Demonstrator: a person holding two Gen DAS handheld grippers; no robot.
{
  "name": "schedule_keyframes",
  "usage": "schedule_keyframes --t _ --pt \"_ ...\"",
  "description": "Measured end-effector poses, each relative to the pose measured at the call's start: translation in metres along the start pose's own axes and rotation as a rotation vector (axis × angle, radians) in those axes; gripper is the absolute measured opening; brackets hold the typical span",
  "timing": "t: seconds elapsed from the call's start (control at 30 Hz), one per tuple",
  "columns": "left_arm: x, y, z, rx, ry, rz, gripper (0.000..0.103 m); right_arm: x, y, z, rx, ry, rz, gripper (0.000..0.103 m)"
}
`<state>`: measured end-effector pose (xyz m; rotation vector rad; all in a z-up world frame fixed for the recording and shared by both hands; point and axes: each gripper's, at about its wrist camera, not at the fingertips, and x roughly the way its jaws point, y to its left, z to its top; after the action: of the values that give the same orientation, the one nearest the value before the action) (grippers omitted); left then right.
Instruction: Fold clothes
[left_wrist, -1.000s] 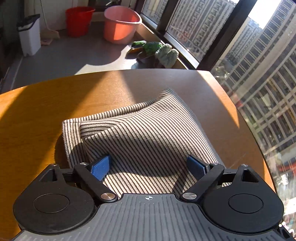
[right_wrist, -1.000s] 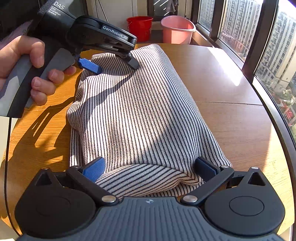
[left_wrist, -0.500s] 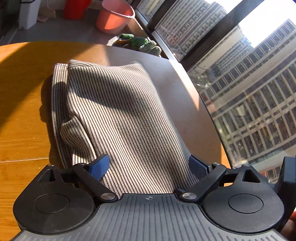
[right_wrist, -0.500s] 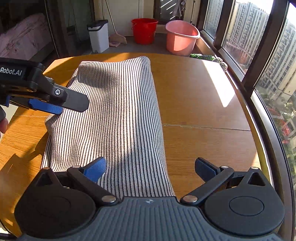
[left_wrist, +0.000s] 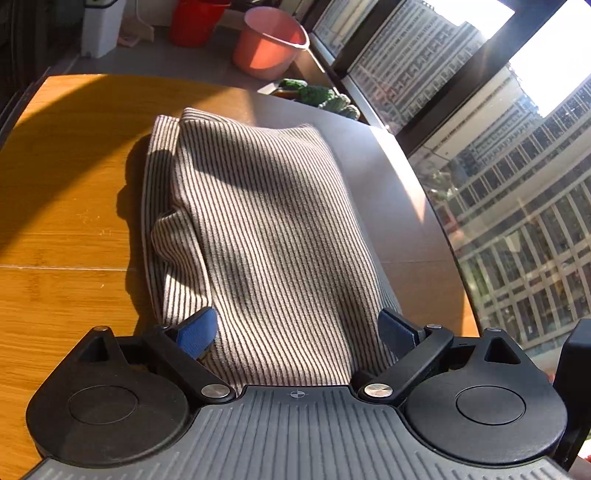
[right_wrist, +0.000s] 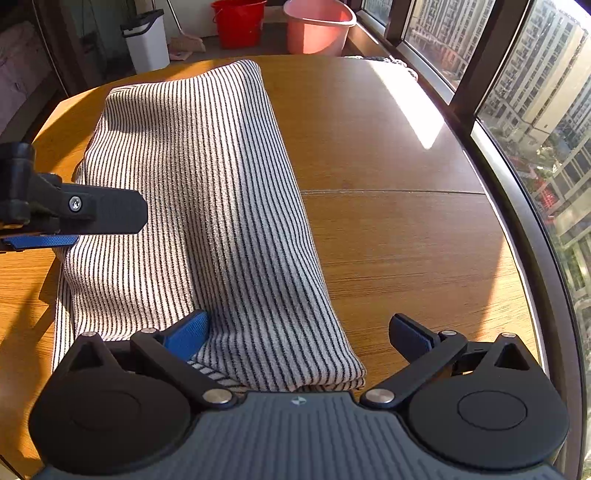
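Both jaws stand spread: your left gripper (left_wrist: 297, 328) and right gripper (right_wrist: 299, 332) each straddle the near end of the striped garment (right_wrist: 207, 192). It's soft, ribbed knit, folded into a long band on the wooden table (right_wrist: 388, 229), long axis running near to far. Beyond it sit a pink basin (right_wrist: 317, 26) and a red bucket (right_wrist: 238, 22); their contents can't be seen.

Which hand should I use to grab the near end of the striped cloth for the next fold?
Probably the right. The right tongs stand open over the near end of the striped cloth, whose edge lies between them. The left tongs, also open, sit at its left side.
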<state>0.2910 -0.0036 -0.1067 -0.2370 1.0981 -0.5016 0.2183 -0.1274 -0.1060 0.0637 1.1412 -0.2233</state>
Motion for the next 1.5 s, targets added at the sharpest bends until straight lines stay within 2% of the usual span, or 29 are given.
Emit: schedule_keyframes --t 0.17,0.33,0.67,0.73,0.8,0.9,0.97,1.03,1.13,1.3,1.4,1.5 --pt "-0.016 0.005 -0.018 -0.059 0.033 0.075 0.097 -0.008 0.003 -0.010 -0.034 -0.007 -0.005 0.103" --pt "-0.019 -0.004 -0.028 -0.054 0.094 0.232 0.098 -0.011 0.005 -0.014 -0.076 -0.028 -0.007 0.103" --pt "-0.038 0.002 -0.050 -0.042 0.225 0.241 0.102 -0.016 0.019 -0.015 -0.230 -0.080 -0.040 0.103" --pt "-0.041 0.003 -0.053 -0.029 0.242 0.247 0.102 -0.024 0.017 -0.014 -0.313 -0.126 -0.012 0.103" --pt "-0.043 0.002 -0.056 -0.008 0.251 0.256 0.103 -0.039 0.014 -0.018 -0.423 -0.215 0.027 0.103" --pt "-0.040 0.001 -0.057 0.016 0.258 0.253 0.103 -0.061 0.014 -0.033 -0.668 -0.336 0.101 0.102" --pt "-0.038 0.003 -0.056 0.020 0.260 0.248 0.103 -0.072 0.020 -0.048 -0.843 -0.354 0.169 0.088" --pt "-0.039 0.006 -0.055 0.019 0.259 0.246 0.103 -0.076 0.030 -0.060 -0.997 -0.327 0.230 0.081" --pt "-0.041 0.012 -0.053 0.014 0.254 0.244 0.103 -0.069 0.047 -0.073 -1.130 -0.303 0.259 0.080" --pt "-0.052 0.030 -0.050 0.001 0.212 0.235 0.103 -0.059 0.070 -0.084 -1.283 -0.293 0.295 0.080" --pt "-0.065 0.042 -0.053 0.031 0.180 0.253 0.103 -0.056 0.075 -0.092 -1.384 -0.306 0.294 0.079" --pt "-0.075 0.043 -0.060 0.147 0.152 0.266 0.103 -0.051 0.080 -0.074 -1.270 -0.224 0.309 0.057"
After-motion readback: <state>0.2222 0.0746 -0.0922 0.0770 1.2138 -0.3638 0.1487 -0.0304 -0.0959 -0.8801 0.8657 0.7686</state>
